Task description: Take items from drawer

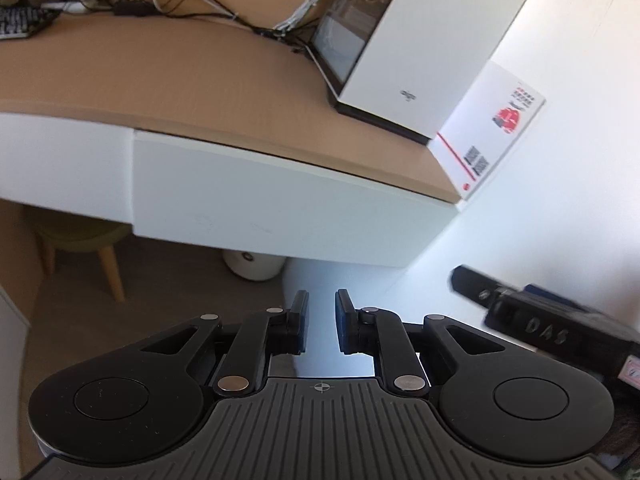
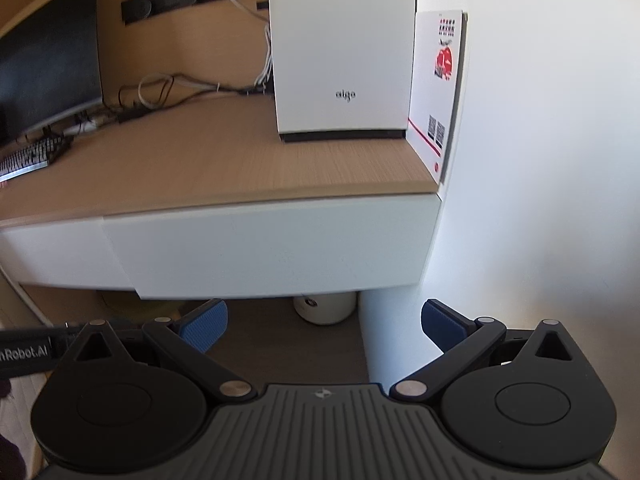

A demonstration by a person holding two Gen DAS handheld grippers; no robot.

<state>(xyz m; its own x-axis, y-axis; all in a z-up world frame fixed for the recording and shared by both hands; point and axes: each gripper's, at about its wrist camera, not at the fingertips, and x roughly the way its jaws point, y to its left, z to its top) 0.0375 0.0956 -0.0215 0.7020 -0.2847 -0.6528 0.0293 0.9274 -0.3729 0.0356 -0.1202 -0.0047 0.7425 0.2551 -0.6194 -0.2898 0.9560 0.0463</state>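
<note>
White drawer (image 2: 272, 248), tan desktop (image 2: 224, 160) (blue-padded claw (image 2: 324, 326))

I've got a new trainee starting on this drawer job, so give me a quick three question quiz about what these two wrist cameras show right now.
1. True or false: the white drawer under the desktop is pulled fully out.
2. Which gripper has its fingers spread wider: A, the left gripper, or B, the right gripper?
3. Fill in: the white aigo box stands on the desktop beside a ____ propped against the wall.

Key
1. False; its front looks closed.
2. B; the left shows only a narrow gap.
3. Card, printed in red and black.
</note>
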